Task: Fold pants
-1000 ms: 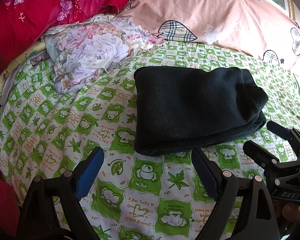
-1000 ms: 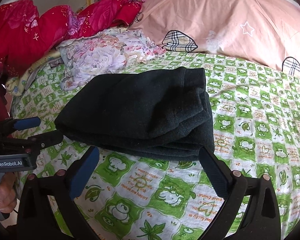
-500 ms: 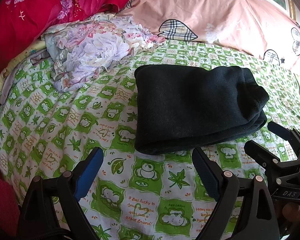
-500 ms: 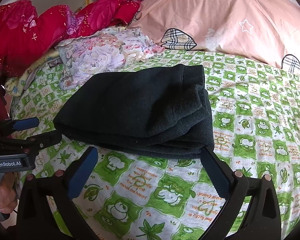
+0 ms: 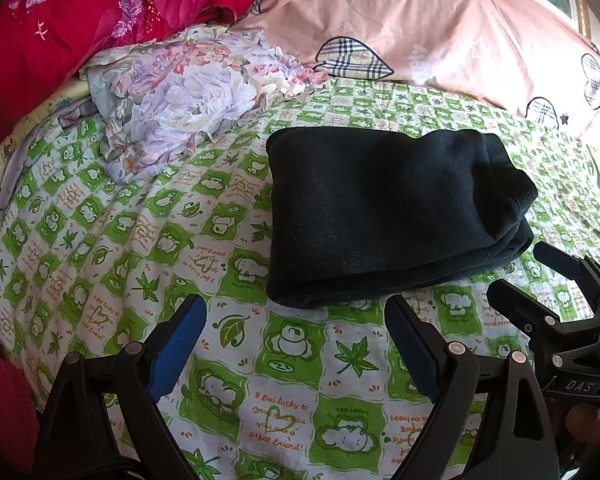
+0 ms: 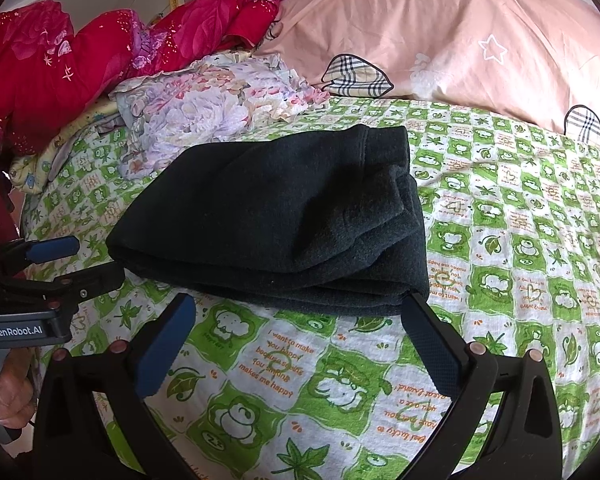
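Compared with the frame one second earlier, almost nothing has shifted: both grippers have crept very slightly toward the pants (image 5: 388, 216), which lie as they did, folded into a thick dark bundle in the middle of the bed sheet (image 5: 100, 240). The left gripper (image 5: 296, 344) hovers over the green-and-white print just short of the bundle's near left corner, its blue-padded jaws spread wide and holding nothing. The right gripper (image 6: 300, 328) hovers near the bundle's near right corner, jaws likewise spread and empty; its right finger appears to sit against the lowest layer of cloth, though the wide-angle view does not settle whether it touches. Judged from the layered edges on the right side, the folding looks complete or nearly so. If a last tidy-up is intended, it would be done well by pressing the top layer flat and squaring the loose edges without dragging the bundle across the sheet, since soft fleece-like cloth slips out of its stack easily. Count: one pair of pants, two grippers, one floral cloth (image 5: 180, 100) crumpled beyond the bundle's far left, one red quilt (image 5: 52, 40) behind it, one pink quilt (image 5: 420, 24) with plaid hearts along the back.
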`<control>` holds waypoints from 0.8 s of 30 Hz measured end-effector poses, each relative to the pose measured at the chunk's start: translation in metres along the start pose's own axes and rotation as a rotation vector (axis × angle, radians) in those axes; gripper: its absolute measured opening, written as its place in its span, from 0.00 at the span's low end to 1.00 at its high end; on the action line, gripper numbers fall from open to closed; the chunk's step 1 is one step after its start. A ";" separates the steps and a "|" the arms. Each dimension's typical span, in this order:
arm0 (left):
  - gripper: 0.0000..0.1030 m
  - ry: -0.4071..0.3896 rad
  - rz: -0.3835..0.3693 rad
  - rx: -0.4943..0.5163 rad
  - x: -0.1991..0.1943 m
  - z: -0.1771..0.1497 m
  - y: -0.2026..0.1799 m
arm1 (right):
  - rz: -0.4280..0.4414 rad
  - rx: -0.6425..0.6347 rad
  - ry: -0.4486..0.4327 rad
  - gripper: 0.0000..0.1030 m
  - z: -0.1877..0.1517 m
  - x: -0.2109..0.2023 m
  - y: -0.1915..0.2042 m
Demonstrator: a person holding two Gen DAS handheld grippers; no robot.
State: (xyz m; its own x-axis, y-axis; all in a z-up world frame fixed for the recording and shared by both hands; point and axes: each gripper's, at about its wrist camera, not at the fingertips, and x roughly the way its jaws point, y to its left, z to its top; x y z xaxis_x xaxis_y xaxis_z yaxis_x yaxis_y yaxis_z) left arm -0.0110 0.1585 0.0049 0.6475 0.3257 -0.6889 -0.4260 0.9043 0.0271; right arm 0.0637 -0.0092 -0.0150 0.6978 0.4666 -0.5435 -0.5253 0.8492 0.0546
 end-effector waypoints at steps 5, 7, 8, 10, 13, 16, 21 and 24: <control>0.89 0.001 0.001 0.000 0.000 0.000 0.000 | -0.002 0.001 0.001 0.99 0.000 0.000 0.001; 0.89 0.003 -0.002 0.001 0.001 0.000 0.000 | -0.001 0.001 0.002 0.99 0.000 0.000 0.000; 0.89 0.003 -0.003 0.002 0.001 0.000 0.000 | -0.001 0.001 0.002 0.99 0.000 0.000 0.000; 0.89 0.003 -0.005 0.005 0.001 0.000 -0.001 | 0.000 0.002 0.003 0.99 0.000 0.001 0.000; 0.89 0.004 -0.006 0.008 0.001 0.000 -0.001 | -0.002 0.003 0.002 0.99 -0.001 0.000 0.000; 0.89 0.004 -0.009 0.007 0.000 0.000 -0.001 | -0.001 0.002 0.003 0.99 0.000 0.001 0.000; 0.89 0.001 -0.009 0.009 0.000 0.000 -0.001 | -0.001 0.002 0.003 0.99 0.000 0.001 0.000; 0.89 0.002 -0.009 0.010 0.000 0.000 -0.001 | 0.000 0.002 0.003 0.99 0.000 0.001 -0.001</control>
State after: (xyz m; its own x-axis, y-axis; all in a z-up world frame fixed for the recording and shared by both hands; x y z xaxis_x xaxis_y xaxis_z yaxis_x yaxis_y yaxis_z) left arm -0.0104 0.1581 0.0048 0.6498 0.3168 -0.6910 -0.4140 0.9098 0.0277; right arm 0.0647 -0.0094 -0.0155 0.6964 0.4654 -0.5463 -0.5240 0.8499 0.0562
